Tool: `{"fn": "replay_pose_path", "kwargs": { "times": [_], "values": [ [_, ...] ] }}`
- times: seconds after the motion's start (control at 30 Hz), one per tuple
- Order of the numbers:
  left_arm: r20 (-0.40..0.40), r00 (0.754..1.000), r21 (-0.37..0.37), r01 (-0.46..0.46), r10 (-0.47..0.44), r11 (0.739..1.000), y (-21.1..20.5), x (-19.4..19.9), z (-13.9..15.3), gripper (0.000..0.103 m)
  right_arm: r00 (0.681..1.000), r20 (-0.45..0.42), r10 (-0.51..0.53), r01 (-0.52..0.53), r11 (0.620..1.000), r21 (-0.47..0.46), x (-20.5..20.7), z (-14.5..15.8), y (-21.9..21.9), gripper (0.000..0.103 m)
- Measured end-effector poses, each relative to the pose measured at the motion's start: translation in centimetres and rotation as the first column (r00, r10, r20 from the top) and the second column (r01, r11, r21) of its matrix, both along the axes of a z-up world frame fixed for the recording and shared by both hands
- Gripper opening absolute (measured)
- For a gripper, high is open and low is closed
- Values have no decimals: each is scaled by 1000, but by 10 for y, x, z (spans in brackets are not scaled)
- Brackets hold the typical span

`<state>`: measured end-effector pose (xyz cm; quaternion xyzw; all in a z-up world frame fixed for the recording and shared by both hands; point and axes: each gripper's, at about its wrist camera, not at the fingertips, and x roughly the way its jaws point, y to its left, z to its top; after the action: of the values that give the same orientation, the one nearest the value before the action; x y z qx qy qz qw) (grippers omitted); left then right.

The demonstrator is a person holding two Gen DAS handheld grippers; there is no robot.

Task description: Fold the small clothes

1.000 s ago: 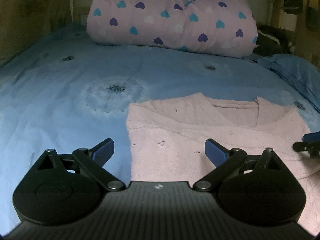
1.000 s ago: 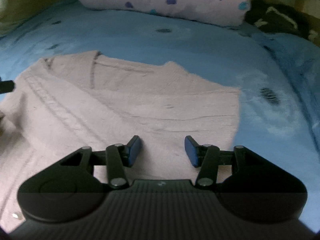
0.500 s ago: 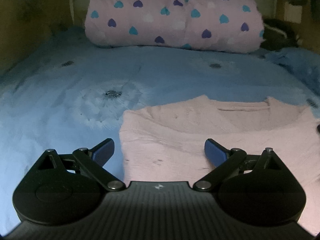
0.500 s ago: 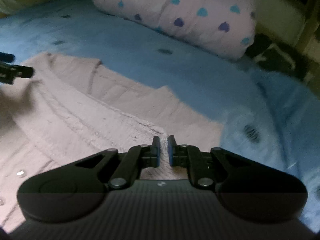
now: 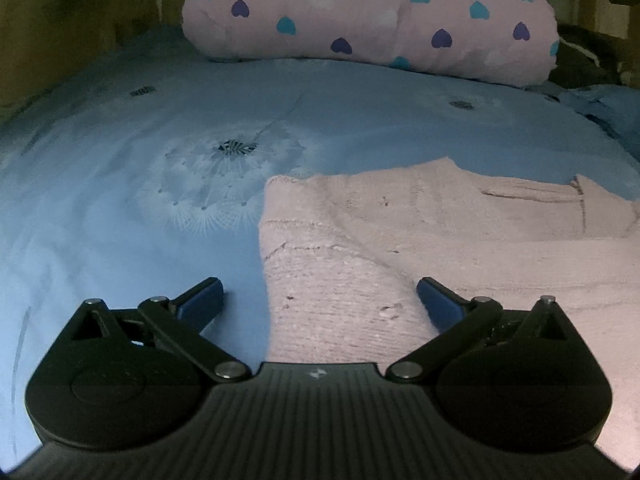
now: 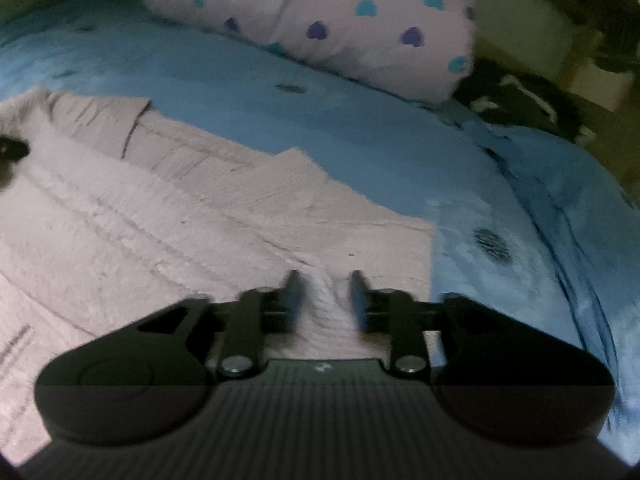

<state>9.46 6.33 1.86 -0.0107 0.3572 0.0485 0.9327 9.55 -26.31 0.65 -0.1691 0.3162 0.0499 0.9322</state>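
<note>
A pale pink knitted sweater lies spread flat on a blue bedsheet printed with dandelion heads. Its neckline faces the head of the bed, where a pink pillow with teal, purple and white hearts lies across the sheet. A dark, furry thing with white marks sits just beyond the pillow's right end; what it is cannot be told.

The left gripper hangs low over the sweater's left edge. Its jaws are spread wide and hold nothing: the left pad is over bare sheet, the right pad over the knit, and the garment's edge runs between them.

The right gripper is over the sweater near its right edge, blurred by motion. Its jaws have just been opening from a closed pinch and now stand partway apart. A small raised ridge of pink knit stands up between the pads, but the pads do not seem to press on it. At the far left rim of the right wrist view a dark shape lies over the sweater, too blurred to name.

No brand, label or readable writing shows on the sweater, pillow or sheet. Each gripper's ribbed body carries only a small pale mark at its front centre, too small to read.
</note>
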Motion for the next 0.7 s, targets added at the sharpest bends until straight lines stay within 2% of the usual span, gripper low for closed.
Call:
{"fn": "replay_pose_path", "kwargs": {
  "times": [0.1, 0.37, 0.5, 0.7],
  "values": [
    [-6, 1000, -31, 5, -5, 1000, 3, -12, 14, 103, 1000, 9, 0, -1, 998, 56, -21, 11, -2, 49],
    [-10, 998, -20, 69, -70, 997, -10, -60, 61, 103, 999, 33, 21, -25, 993, 113, -90, 41, 5, 49],
    [-8, 994, -61, 105, -105, 993, -15, -88, 81, 103, 998, 47, 34, -42, 984, 176, -123, 60, 5, 49],
    [-5, 991, -68, 133, -134, 989, -23, -130, 97, 103, 997, 58, 49, -61, 973, 224, -169, 78, 6, 49]
  ]
}}
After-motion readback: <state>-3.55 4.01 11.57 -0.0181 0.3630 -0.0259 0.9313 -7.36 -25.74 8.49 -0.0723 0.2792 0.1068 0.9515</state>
